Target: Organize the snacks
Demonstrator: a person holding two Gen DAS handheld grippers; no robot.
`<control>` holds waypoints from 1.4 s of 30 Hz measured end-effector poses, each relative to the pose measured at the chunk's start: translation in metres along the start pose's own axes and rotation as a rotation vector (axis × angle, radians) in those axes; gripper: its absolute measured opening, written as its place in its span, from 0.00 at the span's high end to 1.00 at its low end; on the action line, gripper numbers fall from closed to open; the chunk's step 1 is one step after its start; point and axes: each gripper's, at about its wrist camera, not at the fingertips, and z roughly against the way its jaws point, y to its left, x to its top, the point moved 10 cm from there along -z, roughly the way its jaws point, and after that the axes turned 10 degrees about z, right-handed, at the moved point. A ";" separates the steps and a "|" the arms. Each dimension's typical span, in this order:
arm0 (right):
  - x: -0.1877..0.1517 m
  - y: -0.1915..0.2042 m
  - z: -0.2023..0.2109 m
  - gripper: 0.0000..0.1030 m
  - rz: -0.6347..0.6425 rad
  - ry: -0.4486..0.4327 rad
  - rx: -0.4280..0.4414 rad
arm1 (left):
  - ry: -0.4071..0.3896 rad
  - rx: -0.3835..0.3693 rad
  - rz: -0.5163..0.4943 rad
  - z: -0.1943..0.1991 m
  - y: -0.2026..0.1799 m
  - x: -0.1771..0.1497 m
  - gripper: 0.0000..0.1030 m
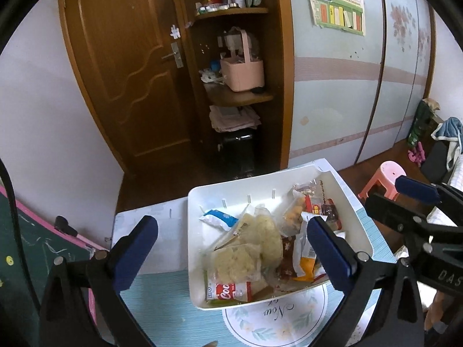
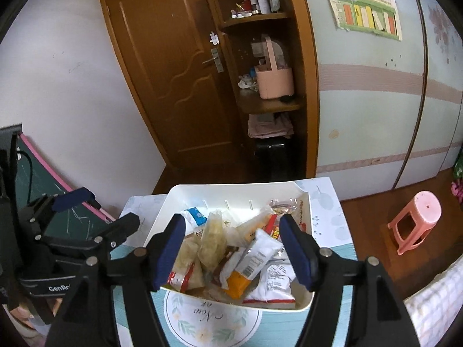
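Below centre of both wrist views, a white rectangular plastic bin (image 1: 199, 199) sat on the tabletop (image 1: 162, 297), over a pale blue striped mat with a round floral motif (image 1: 277, 321), heaped with mixed snack packets. Both claws were spread wide and held nothing: the left claw (image 1: 231, 248) hovered above the bin's left half, the right claw (image 2: 231, 248) above its middle. Uppermost lay clear bags of pale crisp rice cakes (image 1: 257, 240), a white-and-orange sachet (image 2: 251, 263) and a red-and-white "Coo" labelled packet (image 1: 228, 290). A sound pick would probably take the topmost loose packet by a flat sealed edge, lifting straight up so neighbours stayed put; the slippery film could slide between the pads.
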 end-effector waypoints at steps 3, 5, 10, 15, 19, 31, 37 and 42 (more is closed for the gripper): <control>0.001 0.005 0.014 0.28 0.011 -0.005 -0.018 | -0.009 0.005 0.007 0.015 0.005 0.000 0.01; 0.001 0.008 0.025 0.26 0.014 -0.009 -0.030 | -0.009 -0.004 0.020 0.027 0.007 -0.004 0.01; -0.006 0.018 0.056 0.23 0.012 -0.014 -0.057 | -0.009 -0.035 0.089 0.064 0.015 -0.021 0.01; -0.029 0.026 0.087 0.21 0.000 0.000 -0.078 | -0.003 -0.078 0.143 0.100 0.018 -0.052 0.01; -0.060 0.042 0.109 0.21 0.001 0.022 -0.065 | 0.006 -0.079 0.175 0.133 0.022 -0.092 0.01; -0.144 0.084 0.161 0.20 0.048 0.060 -0.093 | -0.010 0.014 0.209 0.205 0.043 -0.184 0.00; -0.175 0.089 0.172 0.20 -0.023 0.089 -0.065 | 0.033 0.052 0.243 0.208 0.048 -0.210 0.00; -0.186 0.088 0.174 0.20 -0.040 0.097 -0.095 | 0.052 0.074 0.232 0.207 0.045 -0.221 0.01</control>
